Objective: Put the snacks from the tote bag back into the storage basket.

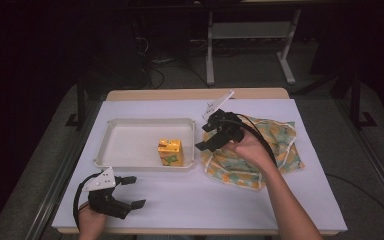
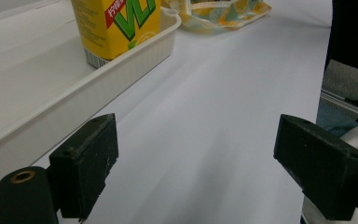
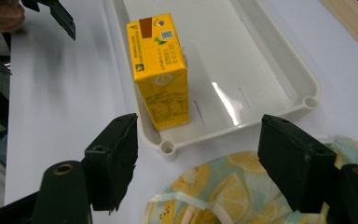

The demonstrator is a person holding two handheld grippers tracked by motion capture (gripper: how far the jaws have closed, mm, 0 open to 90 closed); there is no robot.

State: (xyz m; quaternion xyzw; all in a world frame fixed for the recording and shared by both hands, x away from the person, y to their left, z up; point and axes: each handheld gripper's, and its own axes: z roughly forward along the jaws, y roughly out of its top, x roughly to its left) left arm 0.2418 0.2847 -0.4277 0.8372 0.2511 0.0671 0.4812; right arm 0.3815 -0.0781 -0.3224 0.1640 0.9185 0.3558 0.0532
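A yellow drink carton (image 1: 170, 152) (image 2: 116, 25) (image 3: 158, 70) stands upright in the near right corner of a white tray (image 1: 125, 142) (image 2: 135, 58) (image 3: 279, 70). To the tray's right lies a fruit-print cloth bag (image 1: 275, 150) (image 3: 223, 191) (image 2: 223, 11). Over the bag's left edge hovers my right gripper (image 1: 211, 135) (image 3: 198, 163), open and empty, pointing toward the carton. My left gripper (image 1: 132, 192) (image 2: 196, 163) rests near the table's front left, open with nothing between its jaws.
White paper (image 1: 195, 195) covers the tabletop, whose wooden edge (image 1: 195, 94) shows at the back. Table legs and cables (image 1: 210, 50) stand on the floor beyond. The person's sleeve (image 2: 354, 140) is at the right of the left gripper view.
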